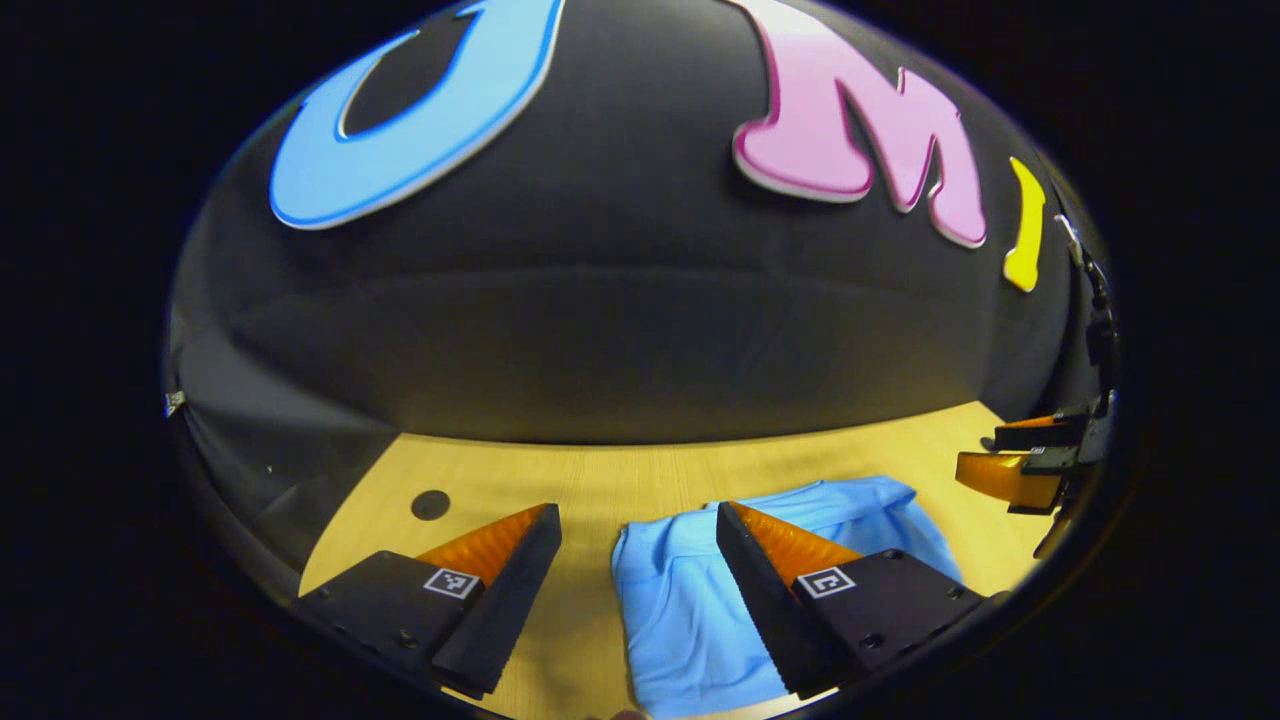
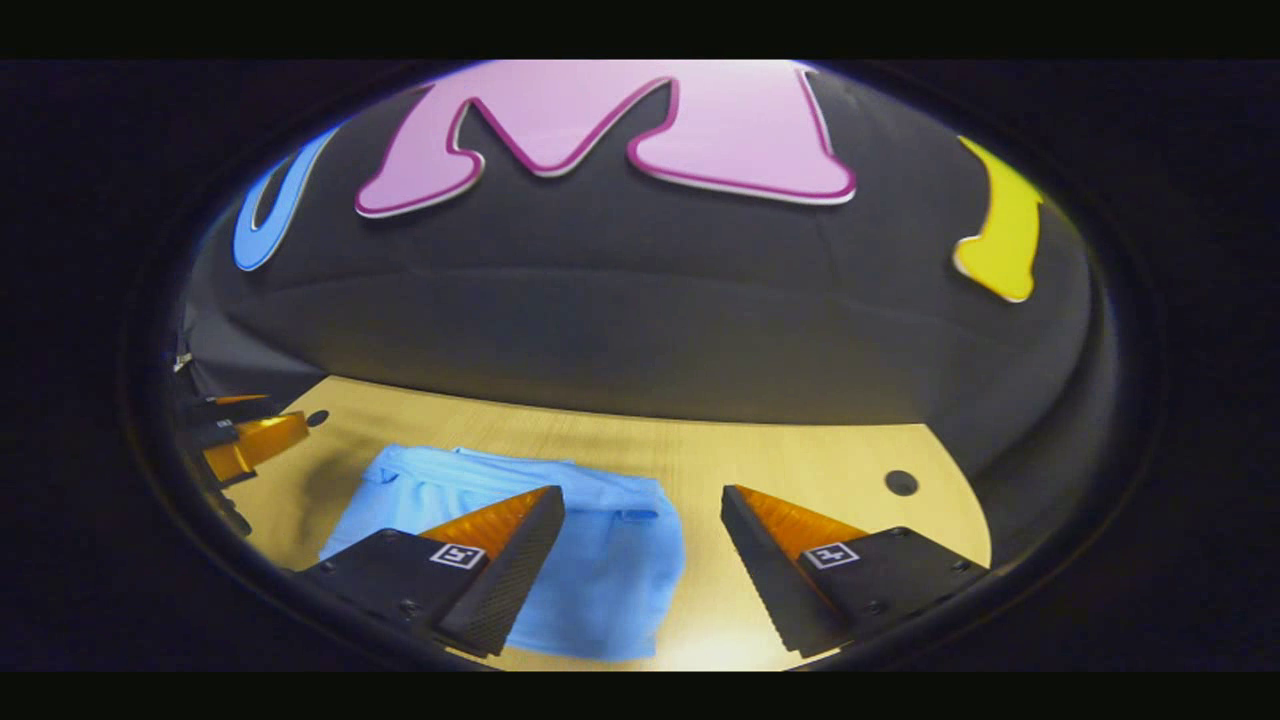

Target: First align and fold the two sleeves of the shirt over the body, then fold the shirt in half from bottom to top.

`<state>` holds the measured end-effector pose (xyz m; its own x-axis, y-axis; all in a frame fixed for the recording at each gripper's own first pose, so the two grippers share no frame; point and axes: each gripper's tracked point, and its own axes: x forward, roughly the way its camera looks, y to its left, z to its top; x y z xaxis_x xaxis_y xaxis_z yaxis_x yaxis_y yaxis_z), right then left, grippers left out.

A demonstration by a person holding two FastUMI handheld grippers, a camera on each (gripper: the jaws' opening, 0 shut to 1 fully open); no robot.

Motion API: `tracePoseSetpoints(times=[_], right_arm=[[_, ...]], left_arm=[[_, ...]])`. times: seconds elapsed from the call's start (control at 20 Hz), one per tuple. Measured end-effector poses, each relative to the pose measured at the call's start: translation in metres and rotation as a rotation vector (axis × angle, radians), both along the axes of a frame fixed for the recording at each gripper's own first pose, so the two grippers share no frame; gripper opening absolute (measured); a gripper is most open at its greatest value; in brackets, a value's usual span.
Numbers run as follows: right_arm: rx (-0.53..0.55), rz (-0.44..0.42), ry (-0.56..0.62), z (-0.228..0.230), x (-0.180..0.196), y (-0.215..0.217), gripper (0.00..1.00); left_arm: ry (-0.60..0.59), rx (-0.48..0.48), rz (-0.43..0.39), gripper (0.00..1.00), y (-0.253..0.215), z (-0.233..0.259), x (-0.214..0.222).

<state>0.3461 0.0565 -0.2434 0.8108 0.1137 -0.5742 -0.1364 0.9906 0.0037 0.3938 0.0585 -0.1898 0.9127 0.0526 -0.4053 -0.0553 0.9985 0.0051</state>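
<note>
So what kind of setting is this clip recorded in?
Most likely a staged recording booth, not a home: a light wooden table backed by a black cloth wall, with a light blue shirt lying folded on it and both open grippers hovering above.

The light blue cotton shirt [image 1: 690,600] lies folded into a compact bundle on the pale wooden table [image 1: 600,480], toward 5 o'clock in the left gripper view, 7 o'clock in the right gripper view [image 2: 600,570].

Left gripper view low over table [image 1: 640,480] facing booth wall, right gripper view likewise, both sharing blue shirt [image 1: 690,600] nearby
</note>
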Motion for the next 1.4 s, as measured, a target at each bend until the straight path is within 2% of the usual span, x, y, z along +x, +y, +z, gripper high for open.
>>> tracePoseSetpoints(times=[0.1,0.25,0.45,0.55,0.65,0.8,0.95,1.15,1.4], right_arm=[[0.000,-0.023,-0.015,0.030,-0.031,-0.007,0.99],[0.015,-0.037,-0.039,0.081,-0.072,-0.008,0.99],[0.044,-0.032,-0.140,0.161,-0.134,-0.005,0.98],[0.055,-0.032,-0.165,0.190,-0.169,-0.006,0.98],[0.074,-0.031,-0.189,0.213,-0.203,-0.005,0.98],[0.100,-0.019,-0.207,0.236,-0.265,0.000,0.98],[0.086,0.010,-0.231,0.243,-0.321,-0.006,0.98],[0.052,0.038,-0.235,0.231,-0.390,-0.012,0.98],[0.086,0.043,-0.203,0.210,-0.461,-0.009,0.98]], left_arm=[[-0.041,-0.015,-0.008,0.99,-0.002,0.028,-0.032],[-0.091,-0.037,0.026,0.99,0.001,0.066,-0.089],[-0.157,0.047,0.021,0.99,0.008,0.119,-0.171],[-0.186,0.063,0.040,0.99,0.009,0.139,-0.213],[-0.215,0.026,0.036,0.99,-0.002,0.156,-0.257],[-0.223,0.062,-0.007,0.99,-0.013,0.167,-0.322],[-0.225,0.078,-0.040,0.99,-0.024,0.167,-0.384],[-0.202,-0.025,-0.013,0.99,-0.038,0.151,-0.456],[-0.247,0.001,0.009,0.99,-0.042,0.147,-0.522]])
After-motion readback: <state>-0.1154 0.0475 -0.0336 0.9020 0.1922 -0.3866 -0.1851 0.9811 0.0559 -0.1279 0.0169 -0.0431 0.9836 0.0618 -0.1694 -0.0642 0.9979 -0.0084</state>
